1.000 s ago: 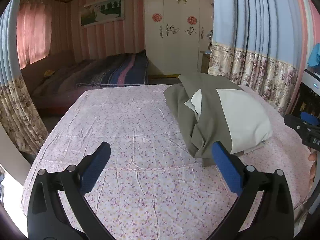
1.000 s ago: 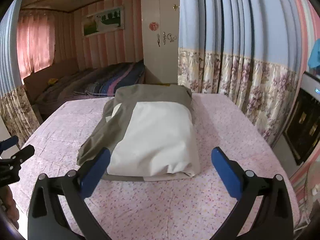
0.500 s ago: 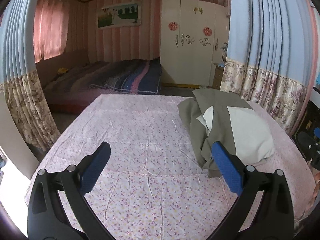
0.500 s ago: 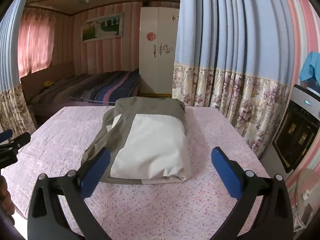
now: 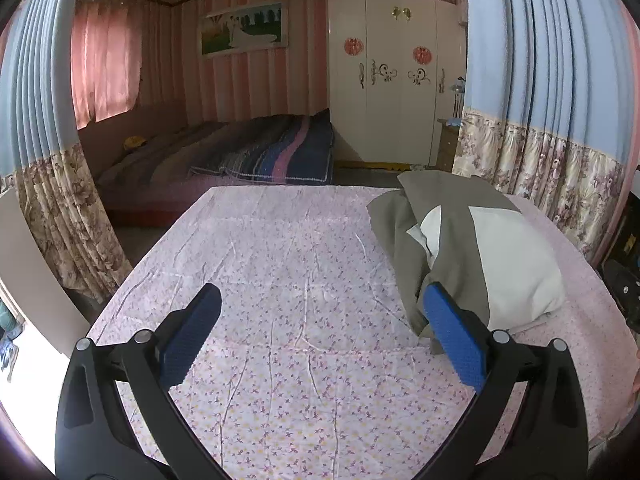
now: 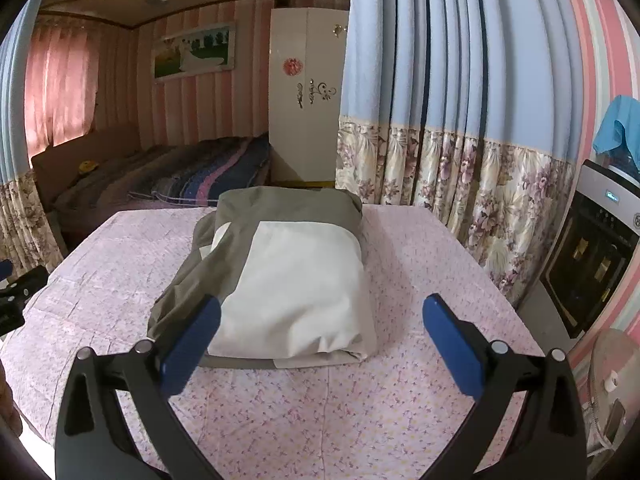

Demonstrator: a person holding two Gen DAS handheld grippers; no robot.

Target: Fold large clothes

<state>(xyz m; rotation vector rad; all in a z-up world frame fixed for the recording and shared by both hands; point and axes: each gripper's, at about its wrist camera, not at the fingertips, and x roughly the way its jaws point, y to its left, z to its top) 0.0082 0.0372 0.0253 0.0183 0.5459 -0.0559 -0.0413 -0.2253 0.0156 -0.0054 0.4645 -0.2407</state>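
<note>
A folded olive-grey and white garment point(image 6: 288, 280) lies as a thick bundle on the pink flowered sheet point(image 6: 360, 420). In the left wrist view the garment point(image 5: 472, 256) sits at the right side of the sheet point(image 5: 280, 280). My left gripper point(image 5: 320, 300) is open, above bare sheet, its right pad just in front of the bundle's near left corner. My right gripper point(image 6: 320, 308) is open too, held back from the bundle's near edge, which shows between its blue pads. Nothing is held by either one.
Blue curtains with a flowered hem point(image 6: 460, 184) hang close along the right side. Behind the sheet are a bed with a striped blanket point(image 5: 264, 152) and a white wardrobe point(image 5: 388, 80). A dark oven point(image 6: 592, 264) stands at the right. The left gripper's tip point(image 6: 20, 292) shows at the left edge.
Both grippers have pulled back and risen, so the bundle looks smaller and farther away. The garment has not moved. Both grippers stayed open.
</note>
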